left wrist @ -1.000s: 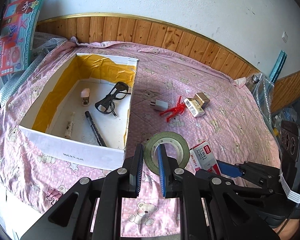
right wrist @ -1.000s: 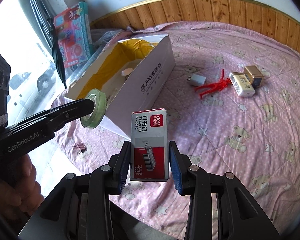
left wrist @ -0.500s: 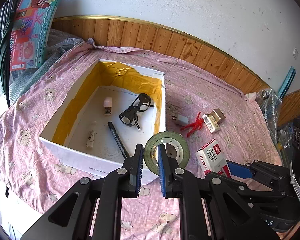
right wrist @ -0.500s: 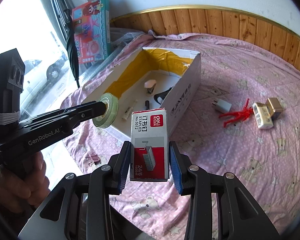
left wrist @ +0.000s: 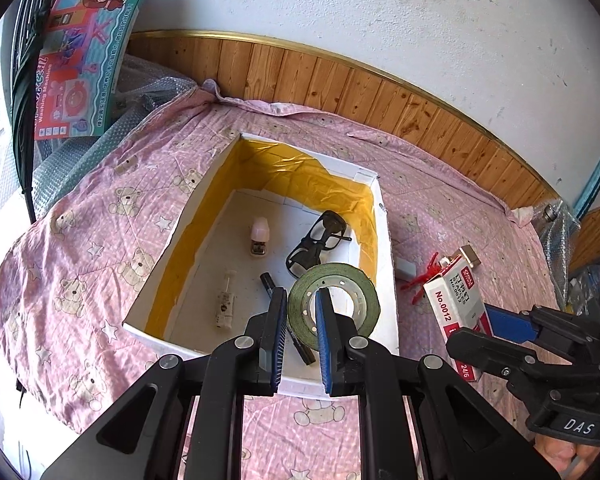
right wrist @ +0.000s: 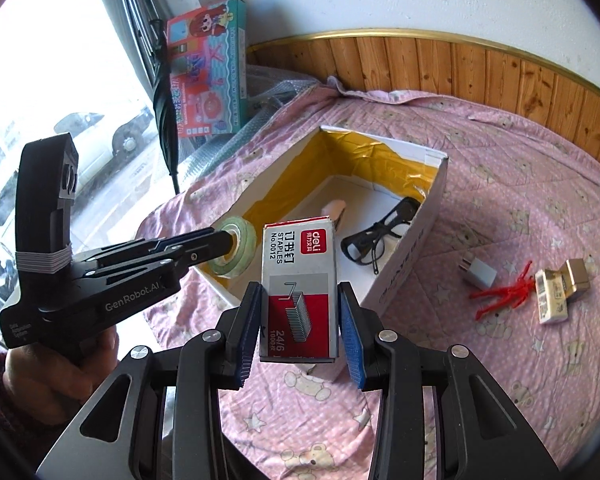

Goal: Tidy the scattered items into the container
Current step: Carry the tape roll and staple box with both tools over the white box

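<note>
My left gripper [left wrist: 300, 320] is shut on a green tape roll [left wrist: 350, 308] and holds it over the near right corner of the white box with yellow lining [left wrist: 386, 248]. Inside the box lie black glasses [left wrist: 316, 244], a pink stapler [left wrist: 260, 236], a black marker [left wrist: 266, 280] and a small white tube [left wrist: 225, 304]. My right gripper [right wrist: 300, 320] is shut on a red and white staples box [right wrist: 298, 280], raised just in front of the box's near end [right wrist: 404, 276]. The left gripper [right wrist: 220, 246] with its tape roll [right wrist: 236, 246] shows at the left of the right wrist view.
On the pink bear-print cloth right of the box lie a grey plug adapter [right wrist: 480, 272], a red twisted wire [right wrist: 504, 292], a small white carton [right wrist: 552, 300] and a gold block [right wrist: 578, 276]. A toy package [left wrist: 80, 52] leans at the back left. A hand [right wrist: 56, 376] grips the left tool.
Both grippers have risen and moved left toward the box with their loads. The tape roll now hangs over the box's near right corner, and the staples box is closer to the box's near end.
</note>
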Action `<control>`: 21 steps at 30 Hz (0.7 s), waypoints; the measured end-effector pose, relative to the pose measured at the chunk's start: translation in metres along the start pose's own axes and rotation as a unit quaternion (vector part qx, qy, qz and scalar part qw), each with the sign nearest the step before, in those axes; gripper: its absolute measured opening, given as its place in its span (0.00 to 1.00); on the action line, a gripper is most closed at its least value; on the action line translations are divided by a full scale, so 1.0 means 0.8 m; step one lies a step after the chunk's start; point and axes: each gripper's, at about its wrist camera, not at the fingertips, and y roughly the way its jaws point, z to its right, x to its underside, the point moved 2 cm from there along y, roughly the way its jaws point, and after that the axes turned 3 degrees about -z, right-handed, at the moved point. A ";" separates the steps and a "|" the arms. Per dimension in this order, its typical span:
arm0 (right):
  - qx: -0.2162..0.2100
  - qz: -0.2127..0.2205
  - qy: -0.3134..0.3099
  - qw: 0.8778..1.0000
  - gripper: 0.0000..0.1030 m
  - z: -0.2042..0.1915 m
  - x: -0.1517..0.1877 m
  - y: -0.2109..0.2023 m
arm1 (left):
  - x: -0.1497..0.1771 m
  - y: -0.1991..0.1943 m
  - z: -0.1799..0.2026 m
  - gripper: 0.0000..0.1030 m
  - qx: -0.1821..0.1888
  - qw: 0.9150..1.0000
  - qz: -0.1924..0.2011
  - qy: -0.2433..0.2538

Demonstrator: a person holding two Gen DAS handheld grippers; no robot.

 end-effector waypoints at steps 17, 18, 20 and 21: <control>0.005 -0.028 -0.020 0.999 0.38 0.022 -0.087 0.073 | -0.052 0.058 -0.038 0.15 -0.019 0.999 -0.040 0.006; 0.005 -0.031 -0.021 0.999 0.38 0.024 -0.092 0.079 | -0.054 0.062 -0.038 0.15 -0.019 0.999 -0.044 0.009; 0.007 -0.039 -0.022 0.999 0.38 0.030 -0.101 0.091 | -0.058 0.074 -0.040 0.15 -0.018 0.998 -0.054 0.011; 0.009 -0.043 -0.024 0.999 0.38 0.033 -0.106 0.098 | -0.060 0.079 -0.041 0.15 -0.018 0.998 -0.058 0.011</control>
